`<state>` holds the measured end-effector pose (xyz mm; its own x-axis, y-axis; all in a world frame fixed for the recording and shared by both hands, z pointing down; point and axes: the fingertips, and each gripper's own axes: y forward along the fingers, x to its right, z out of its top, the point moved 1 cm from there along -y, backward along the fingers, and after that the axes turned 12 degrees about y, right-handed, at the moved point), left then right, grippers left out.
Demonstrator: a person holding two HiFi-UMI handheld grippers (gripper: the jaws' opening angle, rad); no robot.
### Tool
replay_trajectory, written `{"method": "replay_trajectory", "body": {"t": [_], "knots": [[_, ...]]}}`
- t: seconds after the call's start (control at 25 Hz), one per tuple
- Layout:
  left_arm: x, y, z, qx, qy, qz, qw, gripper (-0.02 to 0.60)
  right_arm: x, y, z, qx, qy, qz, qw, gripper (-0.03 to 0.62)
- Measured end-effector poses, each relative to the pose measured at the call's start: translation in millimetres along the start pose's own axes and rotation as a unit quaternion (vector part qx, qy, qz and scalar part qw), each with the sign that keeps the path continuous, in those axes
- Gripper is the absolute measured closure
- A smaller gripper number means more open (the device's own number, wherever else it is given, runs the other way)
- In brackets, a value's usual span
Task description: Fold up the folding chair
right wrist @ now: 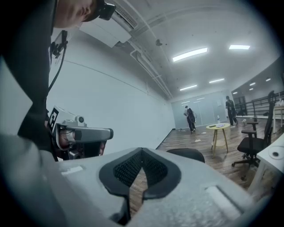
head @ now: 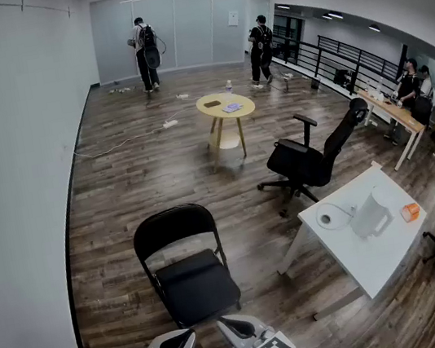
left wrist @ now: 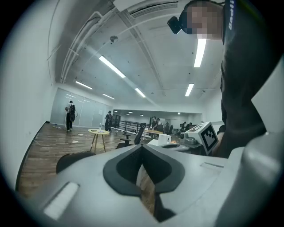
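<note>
The folding chair [head: 185, 265] stands open on the wooden floor [head: 120, 185], seat towards me, just ahead of my left gripper [head: 177, 346] and right gripper [head: 238, 327]. Both pairs of fingers [left wrist: 122, 170] are pressed together on nothing. Reaching in like this, I'd likely shove the frame across the boards or tip it backward instead of catching the seat

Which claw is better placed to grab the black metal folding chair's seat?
Right, marginally. From the head view, the right claw sits nearest the seat front of the black metal folding chair; the left claw is slightly further back. Both are shut and empty, so either must open first.
</note>
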<state>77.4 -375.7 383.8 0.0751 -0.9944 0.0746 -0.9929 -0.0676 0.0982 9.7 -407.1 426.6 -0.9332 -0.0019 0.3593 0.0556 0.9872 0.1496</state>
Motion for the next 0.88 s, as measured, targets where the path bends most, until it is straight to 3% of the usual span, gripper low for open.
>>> {"method": "replay_trajectory", "body": {"t": [0.88], "knots": [[8, 31, -1, -0.013, 0.002, 0.017, 0.9998, 0.580, 31, -11, 1, 0.002, 0.014, 0.020, 1.000, 0.591]]}}
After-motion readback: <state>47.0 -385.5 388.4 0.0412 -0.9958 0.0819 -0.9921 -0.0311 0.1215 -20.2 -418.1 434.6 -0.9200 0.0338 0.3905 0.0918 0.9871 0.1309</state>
